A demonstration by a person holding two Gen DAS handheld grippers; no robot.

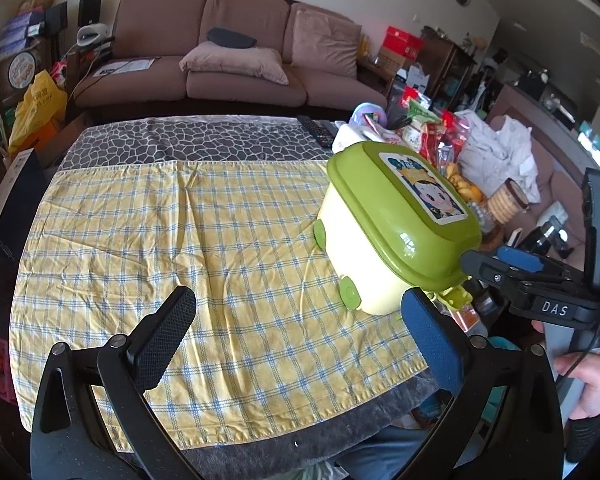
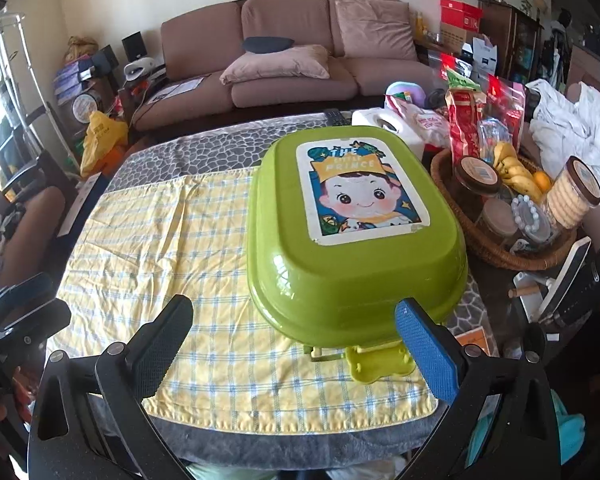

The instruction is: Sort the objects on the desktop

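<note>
Yellow checked cloth [image 1: 160, 240] lies bare across bench's left and middle: open passage. Green-lidded box [image 2: 352, 232] blocks right side; wicker basket [image 2: 496, 256] of jars and snack bags crowds just beyond it.

box [image 2: 352, 236] on cloth [image 2: 172, 232] | basket [image 2: 496, 256] right of box | sofa [image 2: 300, 60] behind

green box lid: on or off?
On. The green lid sits flush over the pale box body, rim seated all round, front latch tab hanging down. Latched or not: cannot tell.
</note>
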